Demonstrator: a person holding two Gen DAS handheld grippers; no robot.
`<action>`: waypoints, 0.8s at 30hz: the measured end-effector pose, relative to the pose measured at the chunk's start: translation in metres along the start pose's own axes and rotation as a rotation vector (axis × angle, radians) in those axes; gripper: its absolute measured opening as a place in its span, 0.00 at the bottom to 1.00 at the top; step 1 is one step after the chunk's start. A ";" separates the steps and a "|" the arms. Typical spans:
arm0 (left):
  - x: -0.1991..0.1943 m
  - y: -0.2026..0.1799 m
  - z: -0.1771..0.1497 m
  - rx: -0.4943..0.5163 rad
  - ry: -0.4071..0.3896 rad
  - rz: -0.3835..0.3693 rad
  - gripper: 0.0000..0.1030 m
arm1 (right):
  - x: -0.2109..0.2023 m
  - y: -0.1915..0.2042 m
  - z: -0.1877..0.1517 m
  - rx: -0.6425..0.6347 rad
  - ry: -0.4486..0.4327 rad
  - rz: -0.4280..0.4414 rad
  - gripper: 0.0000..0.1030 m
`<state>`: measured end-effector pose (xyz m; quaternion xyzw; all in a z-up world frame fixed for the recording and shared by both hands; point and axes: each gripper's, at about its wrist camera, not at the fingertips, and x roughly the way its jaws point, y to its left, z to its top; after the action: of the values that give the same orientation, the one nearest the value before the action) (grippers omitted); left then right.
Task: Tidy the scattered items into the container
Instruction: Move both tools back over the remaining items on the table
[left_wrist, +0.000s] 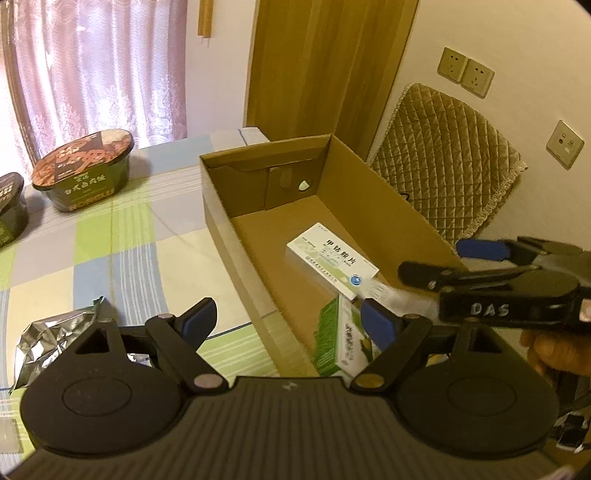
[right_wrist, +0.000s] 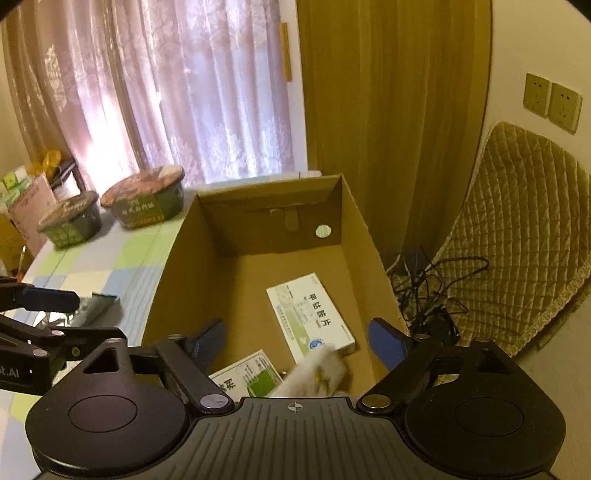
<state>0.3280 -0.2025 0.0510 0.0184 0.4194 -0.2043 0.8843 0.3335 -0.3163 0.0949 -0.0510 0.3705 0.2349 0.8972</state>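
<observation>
In the left wrist view, the left gripper (left_wrist: 291, 317) hangs with its fingers spread wide and nothing between them, straddling the near left wall of the open cardboard box (left_wrist: 236, 251), which stands on a worktop covered with a checked cloth (left_wrist: 122, 236). One blue pad sits over the cloth, the other over the box's inside, so this gripper looks parked rather than reaching. On the box floor lies a white medicine carton (left_wrist: 330, 260), flat and label up, and nearer the camera a green-and-white carton (left_wrist: 338, 338) leans on edge against the wall. A blurred white item (left_wrist: 388, 293) shows just beside them, below the right gripper (left_wrist: 436, 260), which reaches in from the right over the box with its fingers parted; the blur suggests the item is loose and falling, though that is a judgement. Still outside the box are a crumpled foil packet (left_wrist: 55, 339) on the cloth near the left pad and two instant-noodle bowls (left_wrist: 83, 171) farther back. In the right wrist view, the right gripper's fingers stand wide apart above the box interior and hold nothing, which fits a release straight over the container. The white carton lies flat mid-floor, the green-and-white one near the front, and the blurred pale item overlaps the white carton's near corner. At the left edge, the left gripper hovers above the foil packet, plausibly the next thing to collect.
</observation>
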 end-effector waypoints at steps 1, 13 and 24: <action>0.000 0.002 -0.001 -0.004 0.001 0.002 0.80 | 0.000 0.000 0.000 0.001 0.003 0.000 0.86; -0.014 0.008 -0.020 -0.017 0.014 0.004 0.80 | -0.014 0.006 -0.009 0.005 0.013 -0.001 0.86; -0.042 0.025 -0.039 -0.047 0.007 0.023 0.80 | -0.036 0.024 -0.011 -0.011 0.004 0.002 0.86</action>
<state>0.2852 -0.1571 0.0536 0.0033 0.4271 -0.1840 0.8853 0.2931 -0.3124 0.1135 -0.0559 0.3709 0.2379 0.8959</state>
